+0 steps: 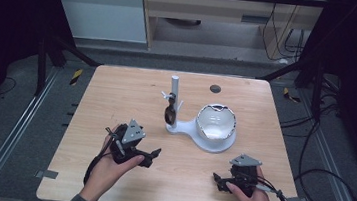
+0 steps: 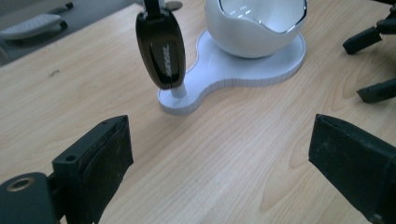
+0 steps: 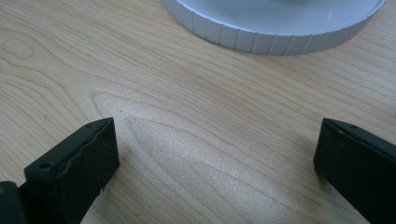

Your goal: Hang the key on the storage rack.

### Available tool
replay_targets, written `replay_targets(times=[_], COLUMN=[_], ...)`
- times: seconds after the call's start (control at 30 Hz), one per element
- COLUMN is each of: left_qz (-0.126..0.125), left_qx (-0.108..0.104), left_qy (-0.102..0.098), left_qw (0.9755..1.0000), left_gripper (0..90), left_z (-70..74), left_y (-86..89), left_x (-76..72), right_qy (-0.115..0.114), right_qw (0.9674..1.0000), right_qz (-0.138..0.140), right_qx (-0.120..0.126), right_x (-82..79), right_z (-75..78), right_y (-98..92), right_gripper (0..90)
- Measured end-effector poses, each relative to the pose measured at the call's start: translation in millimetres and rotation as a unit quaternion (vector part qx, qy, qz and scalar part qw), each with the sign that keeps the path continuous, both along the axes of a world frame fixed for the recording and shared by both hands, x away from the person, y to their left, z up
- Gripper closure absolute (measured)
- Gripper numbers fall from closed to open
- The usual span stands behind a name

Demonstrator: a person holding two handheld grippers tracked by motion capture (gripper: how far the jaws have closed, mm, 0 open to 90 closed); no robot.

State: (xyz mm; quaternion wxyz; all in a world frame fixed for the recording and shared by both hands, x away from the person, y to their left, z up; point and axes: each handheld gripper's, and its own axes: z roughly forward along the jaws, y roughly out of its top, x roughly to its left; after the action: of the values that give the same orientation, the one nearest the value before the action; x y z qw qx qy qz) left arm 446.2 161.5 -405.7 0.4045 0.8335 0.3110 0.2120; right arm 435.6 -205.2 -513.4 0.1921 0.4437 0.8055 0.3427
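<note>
White bowl [image 1: 216, 123] on white stand base [image 1: 198, 133], mid table [image 1: 117, 94]; bowl's contents cannot tell. Black key fob [image 2: 161, 49] hangs on stand post [image 1: 174, 92], beside bowl. Left tongs [image 1: 153, 154] wide open, empty. Right tongs [image 1: 217, 179] wide open, empty, near base.

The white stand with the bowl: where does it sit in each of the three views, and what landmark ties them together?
High view: the white stand sits at table centre, just right of middle, ahead of both grippers.
Left gripper view: upper middle, bowl at top, black key fob hanging at its left.
Right gripper view: a curved slice of the base along the top edge.
Shared landmark: the base's ribbed white rim.
</note>
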Motion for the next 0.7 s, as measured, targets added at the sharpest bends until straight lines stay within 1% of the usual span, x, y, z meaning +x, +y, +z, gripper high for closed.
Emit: replay_targets(times=[0.07, 0.1, 0.17, 0.23, 0.3, 0.4, 0.47, 0.6, 0.7], left_qz=[0.002, 0.002, 0.004, 0.009, 0.016, 0.03, 0.037, 0.052, 0.073], left_qx=[0.0, 0.003, 0.011, 0.011, 0.007, 0.023, 0.023, 0.033, 0.037], left_qy=[0.009, 0.018, 0.03, 0.038, 0.049, 0.064, 0.075, 0.082, 0.085], left_qw=[1.0, 0.9998, 0.9995, 0.9992, 0.9987, 0.9972, 0.9962, 0.9947, 0.993], left_gripper=[6.0, 6.0, 6.0, 6.1, 6.1, 6.4, 6.5, 6.5, 6.7], left_z=[-4.0, -6.6, -11.6, -16.7, -23.6, -34.5, -39.8, -46.0, -51.1], left_y=[2.7, 4.7, 8.6, 12.7, 18.3, 26.3, 32.0, 41.9, 51.2], left_x=[-0.3, -0.2, 0.6, 1.6, 3.2, 6.4, 8.8, 13.2, 15.9], right_qy=[0.0, 0.0, 0.0, 0.0, 0.0, 0.0, 0.0, 0.0, 0.0], right_qw=[1.0, 1.0, 1.0, 1.0, 1.0, 1.0, 1.0, 1.0, 1.0], right_qz=[0.0, 0.0, 0.0, 0.0, 0.0, 0.0, 0.0, 0.0, 0.0], right_qx=[0.0, 0.0, 0.0, 0.0, 0.0, 0.0, 0.0, 0.0, 0.0], right_x=[0.0, 0.0, 0.0, 0.0, 0.0, 0.0, 0.1, 0.0, 0.0], right_z=[0.0, 0.0, 0.0, 0.0, 0.0, 0.0, 0.0, 0.0, 0.0], right_y=[0.0, 0.0, 0.0, 0.0, 0.0, 0.0, 0.0, 0.1, 0.0], right_gripper=[0.4, 0.4, 0.4, 0.4, 0.4, 0.4, 0.4, 0.4, 0.4])
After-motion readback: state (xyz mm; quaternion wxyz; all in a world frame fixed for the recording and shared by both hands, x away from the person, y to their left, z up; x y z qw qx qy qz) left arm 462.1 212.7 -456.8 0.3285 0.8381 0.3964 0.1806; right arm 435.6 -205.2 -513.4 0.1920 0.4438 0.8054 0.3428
